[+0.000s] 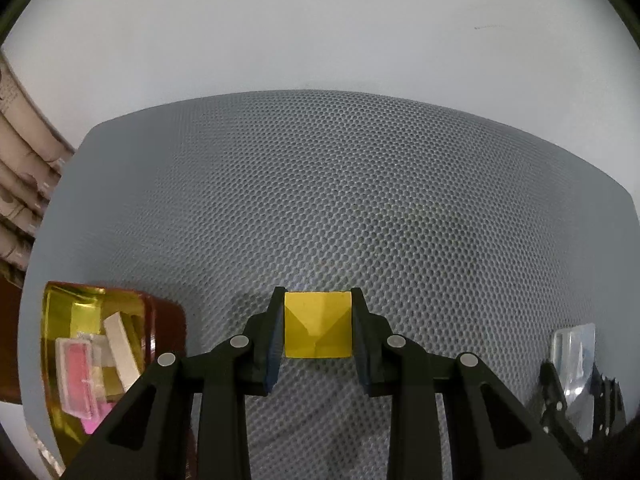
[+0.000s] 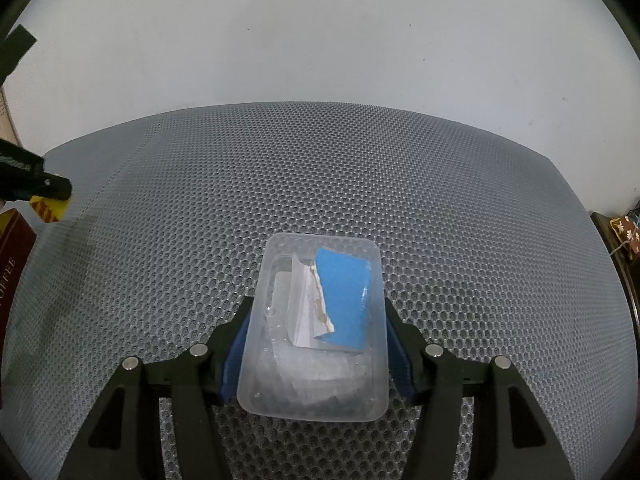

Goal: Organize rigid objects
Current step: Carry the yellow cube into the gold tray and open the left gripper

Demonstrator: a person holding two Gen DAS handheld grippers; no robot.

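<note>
Over the grey mat (image 1: 360, 200), the left gripper (image 1: 318, 326) clamps a yellow pyramid (image 1: 318, 330), apex toward the camera, while the right gripper (image 2: 316, 348) squeezes a clear tray (image 2: 280, 380) lying lengthwise away.

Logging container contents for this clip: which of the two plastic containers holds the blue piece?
The clear plastic tub between the right gripper fingers; the yellow-tinted translucent container holds pink and beige pieces instead.
</note>
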